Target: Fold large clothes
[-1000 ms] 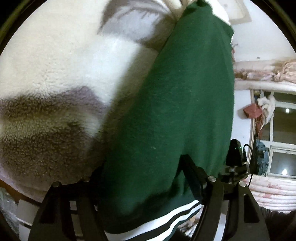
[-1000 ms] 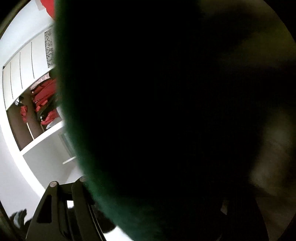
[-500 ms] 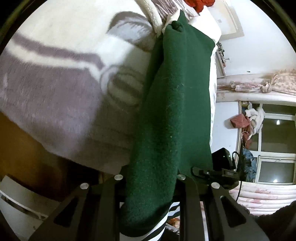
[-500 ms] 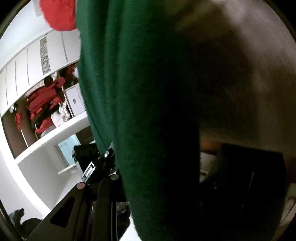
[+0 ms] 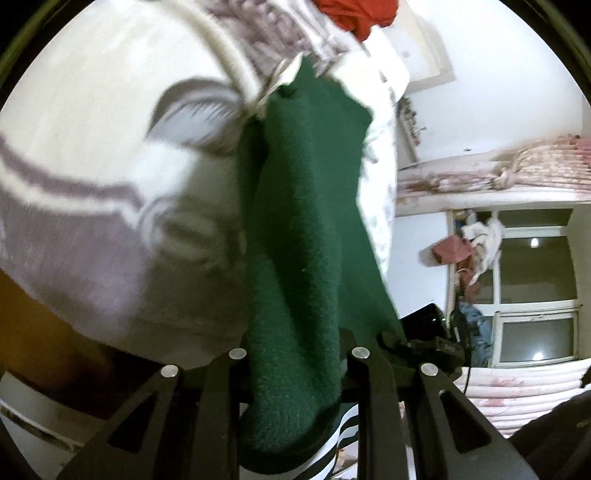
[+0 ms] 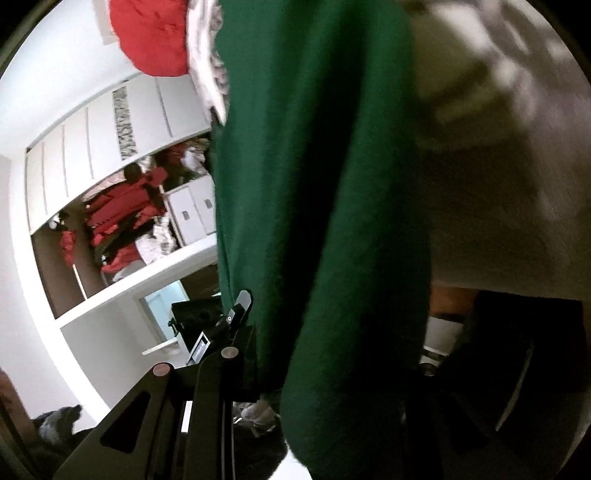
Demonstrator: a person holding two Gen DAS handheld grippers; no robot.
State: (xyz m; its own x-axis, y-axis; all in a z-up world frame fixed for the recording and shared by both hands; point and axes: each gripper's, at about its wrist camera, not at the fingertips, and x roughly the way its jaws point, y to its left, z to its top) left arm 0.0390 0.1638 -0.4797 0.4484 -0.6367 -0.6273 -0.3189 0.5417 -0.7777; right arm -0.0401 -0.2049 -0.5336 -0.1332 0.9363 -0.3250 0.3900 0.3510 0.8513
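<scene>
- Left gripper [image 5: 295, 369]: black, two-finger, angled down toward bed. Jaws have just been closing; now narrow, pinched on a thick fold of green garment [image 5: 306, 229]. Both fingers flank the cloth, touching it.
- Green garment, left wrist view: fleece-like, dark green, white-striped hem [image 5: 340, 435] showing below the fingers. Runs as a long bunched band from the jaws up and away to top centre of view, over the blanket.
- Right gripper [image 6: 314, 369]: nearer level than the left. Jaws have just been closing; near finger [image 6: 218, 376] sits tight against green garment [image 6: 321, 184]; far finger in shadow behind cloth, hard to make out. Cloth is between the jaws, held.
- Garment, right wrist view: fills centre of view, hanging in a dark vertical fold.
- Blanket [image 5: 92, 177]: cream w/ grey-purple bands, fluffy, spread under and beside garment; blurred.
- Red cloth [image 5: 354, 14]: top edge, beyond garment's far end.
- Window [image 5: 535, 288]: right side of left wrist view, dark panes.
- Wardrobe [image 6: 110, 206]: open, white, red clothes inside; left in right wrist view.
</scene>
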